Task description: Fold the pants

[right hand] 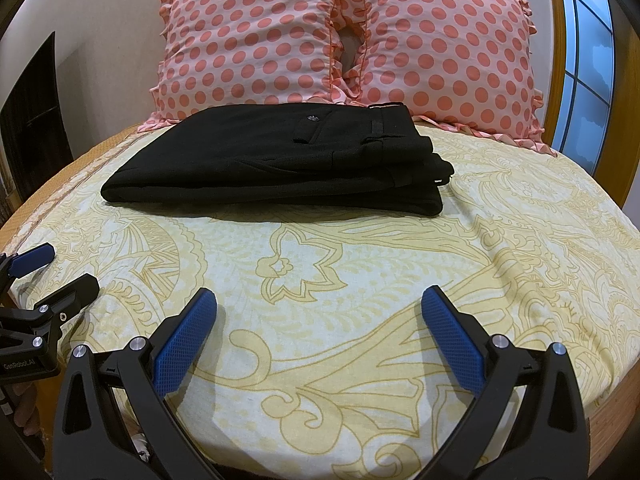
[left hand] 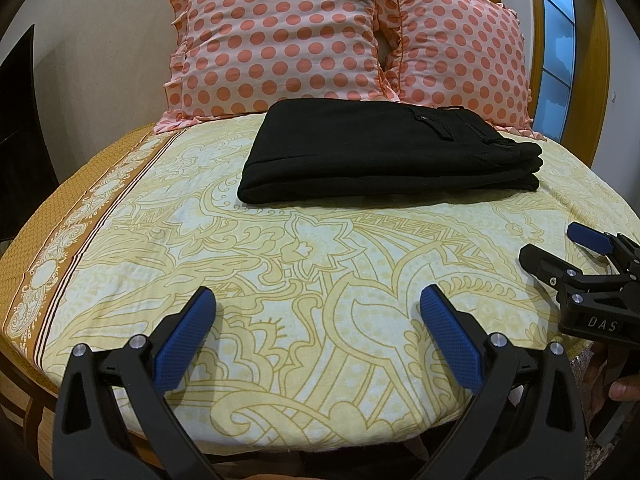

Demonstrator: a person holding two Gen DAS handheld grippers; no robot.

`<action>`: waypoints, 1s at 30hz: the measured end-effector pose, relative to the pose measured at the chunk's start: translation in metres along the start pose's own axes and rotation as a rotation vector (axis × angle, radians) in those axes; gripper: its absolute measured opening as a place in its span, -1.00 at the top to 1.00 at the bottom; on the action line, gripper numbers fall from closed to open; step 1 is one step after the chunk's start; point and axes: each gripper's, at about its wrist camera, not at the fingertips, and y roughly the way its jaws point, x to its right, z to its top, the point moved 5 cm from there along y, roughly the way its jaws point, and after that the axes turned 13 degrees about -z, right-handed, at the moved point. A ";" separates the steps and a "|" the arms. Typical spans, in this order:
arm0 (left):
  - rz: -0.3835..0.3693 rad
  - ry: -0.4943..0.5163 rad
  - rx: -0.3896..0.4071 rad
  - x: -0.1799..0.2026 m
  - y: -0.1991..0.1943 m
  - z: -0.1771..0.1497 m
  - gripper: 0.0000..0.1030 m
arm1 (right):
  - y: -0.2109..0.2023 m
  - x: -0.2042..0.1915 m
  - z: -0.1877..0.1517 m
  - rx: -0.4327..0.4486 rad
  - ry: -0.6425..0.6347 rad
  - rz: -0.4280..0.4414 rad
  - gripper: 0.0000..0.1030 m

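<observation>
Left gripper (left hand: 318,304) spread wide and empty above the yellow patterned bedsheet (left hand: 320,264), right gripper (right hand: 320,304) likewise wide and empty, folded black pants (right hand: 276,160) lying farther up near two polka-dot pillows (right hand: 256,40), long axis left-right, waistband toward the right.

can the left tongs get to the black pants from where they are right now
Probably yes: the left tongs are open and empty, and only bare bedsheet lies between them and the folded pants, though they would need to move forward.
</observation>
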 end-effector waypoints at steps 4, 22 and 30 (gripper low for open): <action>0.000 0.000 0.000 0.000 0.000 0.000 -0.97 | 0.000 0.000 0.000 0.000 0.000 0.000 -0.97; 0.010 -0.010 -0.006 -0.007 0.001 -0.002 -0.97 | 0.000 0.000 0.000 0.001 0.001 -0.002 -0.97; 0.010 -0.010 -0.007 -0.006 0.002 -0.002 -0.97 | 0.000 -0.001 0.000 0.002 0.002 -0.002 -0.97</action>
